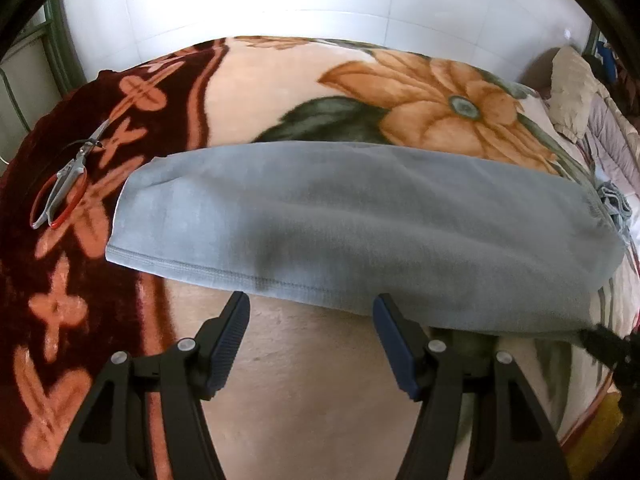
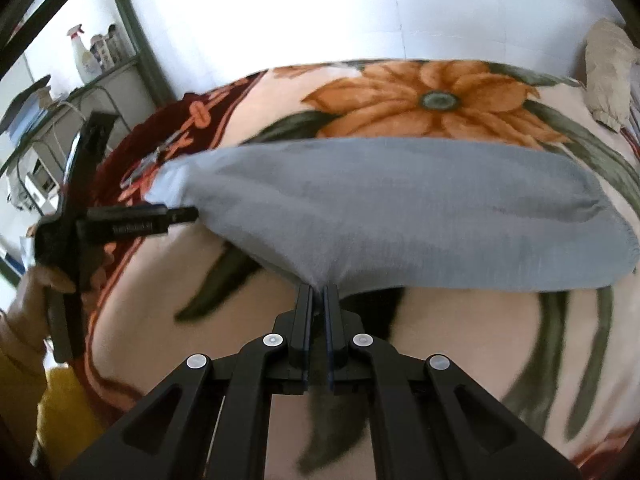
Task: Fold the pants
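Pants [image 1: 352,232] of grey-blue fleece lie folded lengthwise across a flowered blanket [image 1: 280,80] on a bed, seen from the left wrist camera as a long band running from left to right. The hemmed near edge faces the camera, its stitching visible. The left gripper [image 1: 312,300] stands with its fingers wide apart and nothing between them; both tips sit just at the near edge of the cloth, the right one touching or all but touching it — contact cannot be confirmed. Scissors [image 1: 64,184] with red-lined handles rest on the dark red border of the blanket, left of the pants and apart from them. Tip of the right gripper enters at the right edge, against the near edge of the cloth. A pale pillow [image 1: 572,88] lies at the far right.

Right wrist camera, somewhat blurred: the right gripper [image 2: 319,290] has its fingers drawn narrow, pinching the near edge of the pants [image 2: 400,208]. The cloth rises in a small peak into the pads, lifted off the blanket [image 2: 440,360] at that point, with shadow beneath. The left gripper [image 2: 188,214] appears at the left, held in a hand [image 2: 24,312] above a yellow sleeve [image 2: 60,412], its tip at the left end of the garment. Behind, a shelf [image 2: 100,72] by the white wall carries a spray bottle [image 2: 82,54] and other containers.
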`<control>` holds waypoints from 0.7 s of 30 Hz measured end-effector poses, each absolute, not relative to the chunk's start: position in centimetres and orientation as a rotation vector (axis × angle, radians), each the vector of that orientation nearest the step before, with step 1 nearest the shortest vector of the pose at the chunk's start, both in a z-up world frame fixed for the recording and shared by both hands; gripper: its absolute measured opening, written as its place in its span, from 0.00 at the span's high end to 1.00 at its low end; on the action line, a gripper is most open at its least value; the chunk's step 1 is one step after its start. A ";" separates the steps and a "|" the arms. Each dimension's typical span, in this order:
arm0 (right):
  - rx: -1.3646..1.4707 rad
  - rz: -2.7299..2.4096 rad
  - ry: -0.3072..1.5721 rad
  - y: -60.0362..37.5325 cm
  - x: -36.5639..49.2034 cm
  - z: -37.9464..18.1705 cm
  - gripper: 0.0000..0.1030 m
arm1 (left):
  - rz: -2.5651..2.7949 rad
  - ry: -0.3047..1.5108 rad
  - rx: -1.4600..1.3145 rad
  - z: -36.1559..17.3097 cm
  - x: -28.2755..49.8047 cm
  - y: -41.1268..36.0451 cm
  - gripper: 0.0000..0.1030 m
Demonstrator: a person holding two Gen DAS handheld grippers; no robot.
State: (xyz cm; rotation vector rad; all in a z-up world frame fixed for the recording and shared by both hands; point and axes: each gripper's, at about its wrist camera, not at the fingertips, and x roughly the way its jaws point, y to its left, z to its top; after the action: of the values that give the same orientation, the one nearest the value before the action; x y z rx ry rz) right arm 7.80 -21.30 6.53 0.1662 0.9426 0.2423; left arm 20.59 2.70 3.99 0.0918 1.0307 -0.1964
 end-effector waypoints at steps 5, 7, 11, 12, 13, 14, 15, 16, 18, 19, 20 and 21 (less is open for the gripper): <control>0.126 0.266 0.996 -20.5 7.0 4.7 0.99 | -0.202 1.029 0.104 4.2 20.5 2.1 0.34; 0.104 0.274 1.007 -20.2 6.7 4.4 0.99 | -0.206 1.029 0.109 4.3 20.5 1.6 0.34; 0.076 0.252 0.945 -20.3 6.9 6.2 0.99 | -0.224 1.018 0.104 4.9 20.6 0.4 0.34; 0.069 0.239 0.927 -20.4 7.2 6.7 0.95 | -0.229 1.017 0.100 5.0 20.7 0.1 0.34; 0.068 0.229 0.918 -20.4 7.6 7.1 0.88 | -0.233 1.017 0.096 5.1 20.8 -0.3 0.34; 0.069 0.218 0.912 -20.6 8.1 7.4 0.85 | -0.240 1.017 0.091 5.2 20.9 -0.7 0.34; 0.074 0.201 0.904 -20.7 8.8 7.6 0.81 | -0.247 1.016 0.086 5.2 21.0 -1.1 0.34; 0.079 0.192 0.898 -20.8 9.3 7.7 0.78 | -0.254 1.013 0.083 5.1 21.1 -1.5 0.34; 0.096 0.175 0.894 -21.0 10.4 7.4 0.73 | -0.262 1.017 0.084 4.7 21.5 -2.3 0.34; 0.109 0.167 0.909 -21.1 11.1 6.8 0.72 | -0.262 1.026 0.087 4.3 21.8 -2.6 0.34; 0.121 0.164 0.930 -21.1 11.5 6.2 0.72 | -0.257 1.039 0.091 3.8 22.1 -2.9 0.34; 0.127 0.167 0.957 -21.0 11.9 5.4 0.71 | -0.250 1.050 0.095 3.2 22.4 -3.0 0.34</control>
State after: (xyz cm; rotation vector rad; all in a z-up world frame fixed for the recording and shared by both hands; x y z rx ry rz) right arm 11.94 -20.96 5.37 0.1269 0.9570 0.1672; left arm 22.37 -2.99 3.23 0.0953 1.0503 -0.2503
